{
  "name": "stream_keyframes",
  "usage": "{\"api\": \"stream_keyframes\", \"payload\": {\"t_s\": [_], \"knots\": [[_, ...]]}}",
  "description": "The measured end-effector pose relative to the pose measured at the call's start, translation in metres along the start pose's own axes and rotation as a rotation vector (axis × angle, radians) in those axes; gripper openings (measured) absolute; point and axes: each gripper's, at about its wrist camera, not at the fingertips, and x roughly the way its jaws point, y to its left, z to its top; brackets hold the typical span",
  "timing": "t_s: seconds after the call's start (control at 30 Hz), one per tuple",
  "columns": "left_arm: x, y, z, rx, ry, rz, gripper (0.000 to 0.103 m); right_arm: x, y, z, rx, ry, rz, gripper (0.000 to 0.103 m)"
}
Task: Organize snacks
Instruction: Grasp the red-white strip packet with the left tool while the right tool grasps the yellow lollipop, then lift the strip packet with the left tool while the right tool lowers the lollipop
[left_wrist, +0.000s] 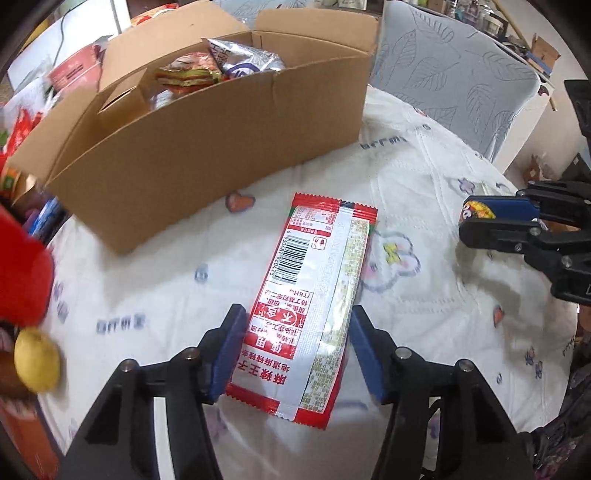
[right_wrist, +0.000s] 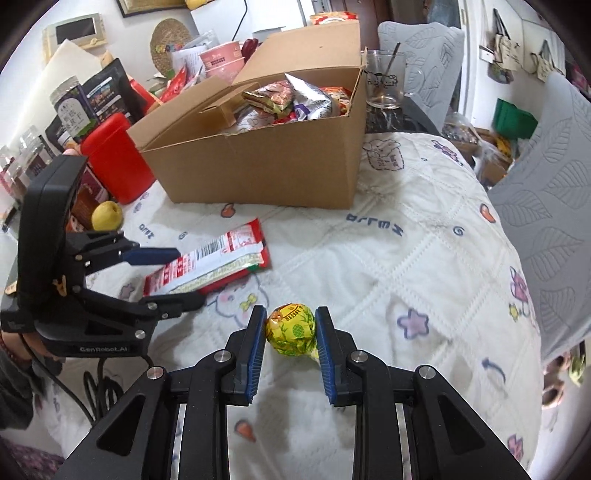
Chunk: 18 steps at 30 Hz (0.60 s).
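The left gripper (left_wrist: 297, 345) straddles the flat red-and-white foil snack packet (left_wrist: 314, 306), jaws spread, unclenched, on the quilted white cloth (left_wrist: 424, 206); pads may skid off its slick edges. The right gripper (right_wrist: 290, 341) clenches the yellow-wrapped round lollipop (right_wrist: 291, 328), which could roll free before the brown cardboard box (right_wrist: 258, 162) at twelve o'clock

"GenRobot.AI" on the left tool (right_wrist: 184, 277) body, barcode digits (partly legible) on the red snack packet (left_wrist: 306, 299)
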Motion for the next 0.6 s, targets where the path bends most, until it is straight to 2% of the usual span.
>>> {"api": "stream_keyframes", "payload": {"t_s": [0.17,0.37,0.53,0.6], "knots": [[-0.017,-0.008,-0.024,-0.022,0.023,0.031,0.054,-0.012,0.006,-0.014,0.009,-0.011,0.000,0.026],[-0.037,-0.010,-0.061,-0.035,0.049,-0.018,0.054,-0.019,0.018,-0.037,0.012,0.003,0.032,0.026],[-0.037,-0.023,-0.067,-0.023,0.036,0.005,0.054,-0.016,0.026,-0.053,0.020,0.024,0.035,0.026],[-0.035,-0.029,-0.061,-0.030,0.025,0.008,0.057,-0.017,0.027,-0.057,0.020,0.019,0.028,0.026]]}}
